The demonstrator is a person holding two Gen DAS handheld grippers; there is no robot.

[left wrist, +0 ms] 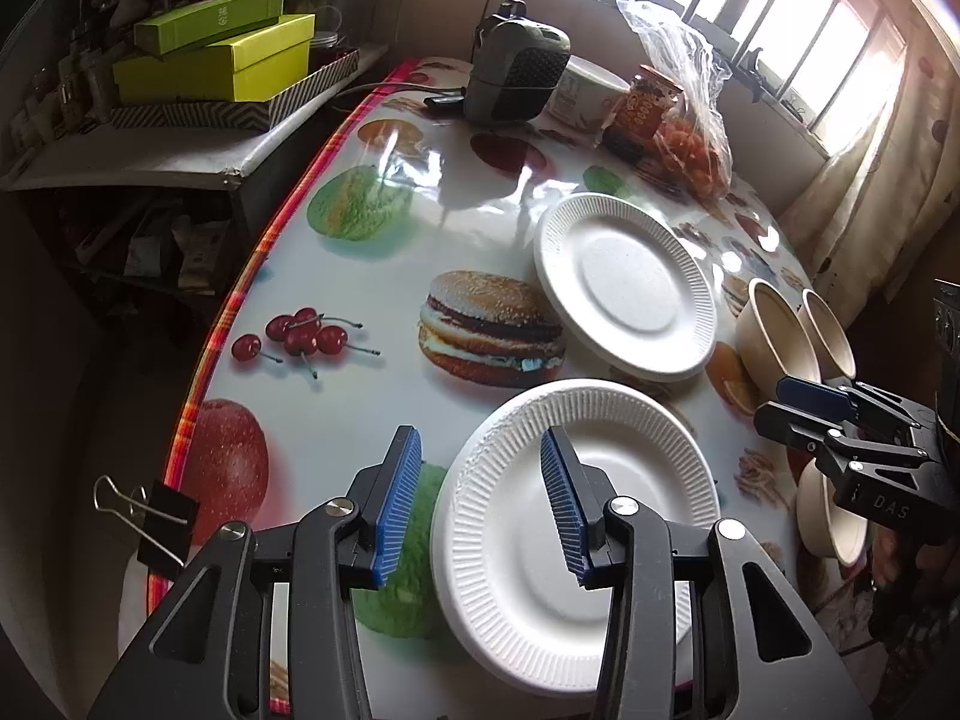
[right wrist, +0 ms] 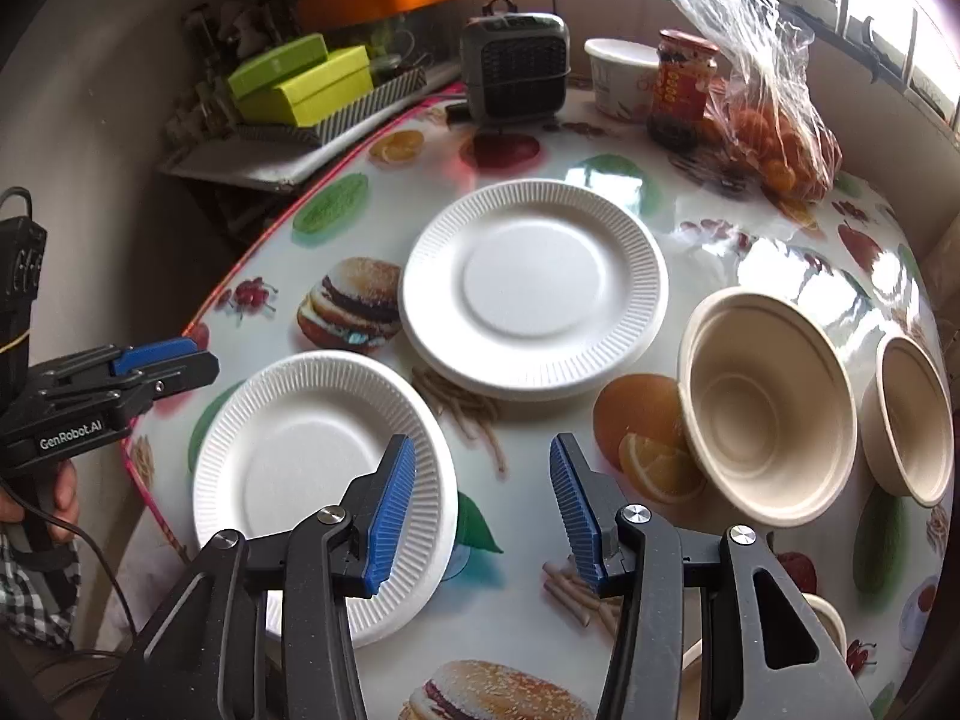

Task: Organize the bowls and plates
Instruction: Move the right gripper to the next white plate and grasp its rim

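Both grippers, left (left wrist: 480, 498) and right (right wrist: 483, 510), we are holding parted and empty; two plates (right wrist: 534, 288) and bowls (right wrist: 768, 402) are lying separate on the table (right wrist: 750, 240), stacking seemingly all left

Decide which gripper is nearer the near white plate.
Left. The left gripper hovers over the near white plate's rim; the right gripper hangs beside it, over the table.

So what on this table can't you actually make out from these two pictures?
- Third bowl: left wrist view, half hidden by the right tool; right wrist view, cut off behind the tool's own arm.
- Near plate: front rim covered by the left tool.
- Jar label: too small to read.
- Bag contents: orange, blurred by plastic glare.
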